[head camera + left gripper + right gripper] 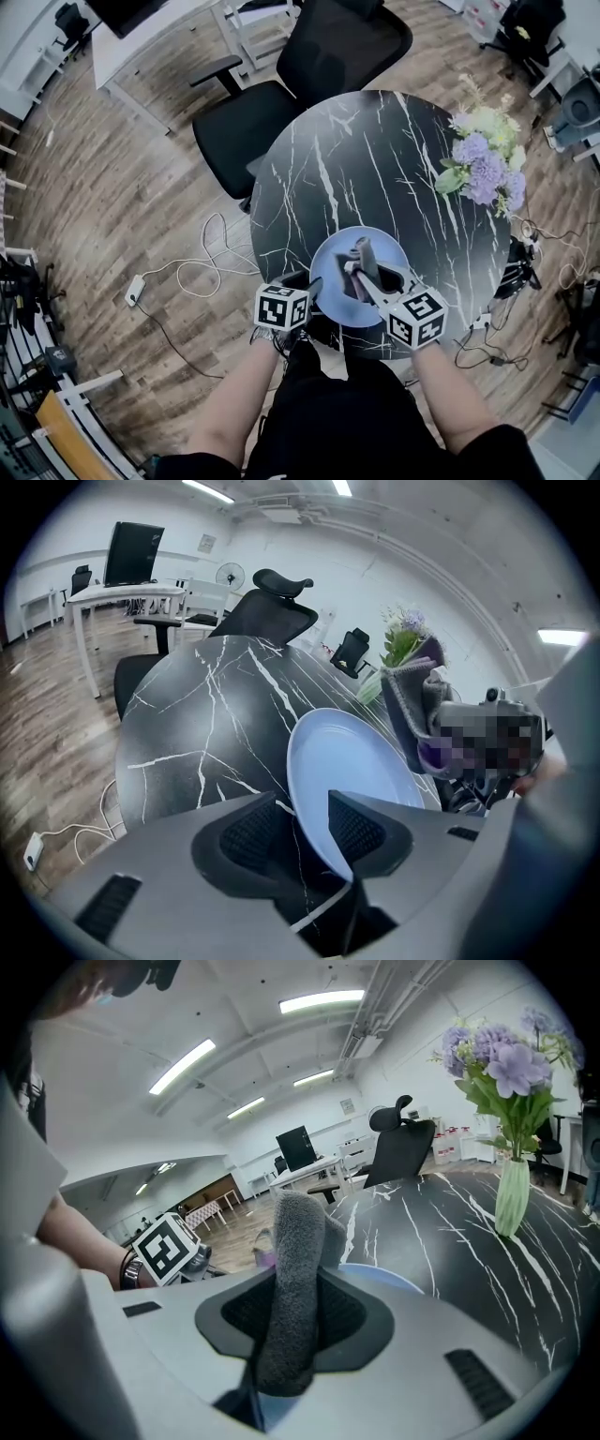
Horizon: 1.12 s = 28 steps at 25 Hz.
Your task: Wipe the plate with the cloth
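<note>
Looking down through the head view, the round light-blue plate (330, 292) sits at the near edge of the round black marble-look tabletop (375, 159). My left claw (305, 829) is spread wide, and the plate's rim is between its pads but not pinched. My right claw (295, 1321) is clamped on the fuzzy grey cloth (298, 1251), which pokes up past the jaws and is over the plate. The bunch of purple and white flowers (483, 164) stands well apart, near the tabletop's right edge.

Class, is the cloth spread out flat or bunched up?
Bunched up: the cloth stands as a thick roll pinched in the right tongs.
</note>
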Each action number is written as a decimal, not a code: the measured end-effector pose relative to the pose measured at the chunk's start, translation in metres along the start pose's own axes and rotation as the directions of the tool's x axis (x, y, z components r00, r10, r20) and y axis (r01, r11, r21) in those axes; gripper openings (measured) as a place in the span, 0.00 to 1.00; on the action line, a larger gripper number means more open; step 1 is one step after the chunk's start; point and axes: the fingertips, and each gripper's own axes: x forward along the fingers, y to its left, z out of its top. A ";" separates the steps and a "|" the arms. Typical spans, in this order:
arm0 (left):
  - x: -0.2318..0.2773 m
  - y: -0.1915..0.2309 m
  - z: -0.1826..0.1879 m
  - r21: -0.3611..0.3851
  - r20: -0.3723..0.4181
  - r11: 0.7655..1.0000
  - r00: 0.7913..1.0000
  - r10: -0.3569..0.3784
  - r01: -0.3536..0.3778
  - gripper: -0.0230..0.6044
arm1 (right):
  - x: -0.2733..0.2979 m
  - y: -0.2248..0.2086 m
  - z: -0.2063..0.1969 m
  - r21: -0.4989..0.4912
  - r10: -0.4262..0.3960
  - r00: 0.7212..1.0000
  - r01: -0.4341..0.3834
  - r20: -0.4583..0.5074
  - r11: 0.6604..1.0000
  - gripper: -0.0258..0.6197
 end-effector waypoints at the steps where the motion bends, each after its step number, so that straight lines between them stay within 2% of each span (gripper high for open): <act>1: 0.002 0.001 0.000 -0.007 -0.003 1.000 1.000 0.000 0.000 0.34 | 0.001 0.000 -0.001 0.000 -0.004 1.000 0.004 -0.002 1.000 0.22; 13: 0.020 0.003 0.002 -0.014 -0.043 1.000 0.999 0.001 -0.001 0.33 | 0.012 -0.012 -0.014 -0.001 -0.045 0.998 0.045 -0.049 0.999 0.22; 15: 0.023 0.004 0.003 -0.013 -0.046 1.000 0.999 0.004 -0.005 0.31 | 0.015 -0.016 -0.017 -0.004 -0.049 0.997 0.049 -0.059 0.999 0.22; 18: 0.025 0.005 0.005 -0.014 -0.049 1.000 0.999 0.010 -0.011 0.18 | 0.018 -0.021 -0.020 -0.007 -0.053 0.996 0.053 -0.075 0.999 0.22; 21: 0.026 0.007 0.005 -0.016 -0.053 1.000 0.998 0.025 -0.026 0.14 | 0.021 -0.024 -0.021 -0.013 -0.054 0.995 0.053 -0.089 0.999 0.22; 28: 0.026 0.007 0.005 -0.020 -0.058 0.999 0.998 0.035 -0.036 0.12 | 0.034 -0.026 -0.031 -0.038 -0.046 0.989 0.041 -0.140 0.998 0.22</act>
